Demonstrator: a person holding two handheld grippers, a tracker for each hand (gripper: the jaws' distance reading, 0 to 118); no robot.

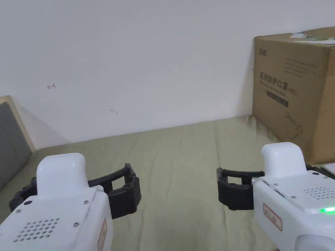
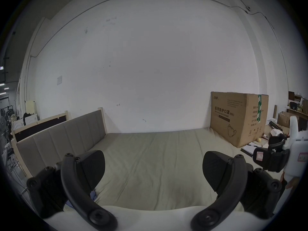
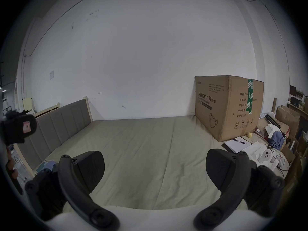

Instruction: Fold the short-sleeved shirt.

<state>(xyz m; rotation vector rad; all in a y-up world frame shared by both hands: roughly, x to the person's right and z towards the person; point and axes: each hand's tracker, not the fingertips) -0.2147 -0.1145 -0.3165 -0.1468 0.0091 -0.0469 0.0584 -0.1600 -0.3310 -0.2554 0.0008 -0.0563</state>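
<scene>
Overhead, two grippers, left gripper (image 2: 153, 169) and right gripper (image 3: 155, 168), jaws spread, empty, above one green sheet (image 1: 183, 157); one cardboard box (image 1: 294, 94)

I hold my left gripper (image 2: 153, 169) and right gripper (image 3: 155, 168) side by side, level and apart, each with jaws spread wide and nothing between them.
</scene>
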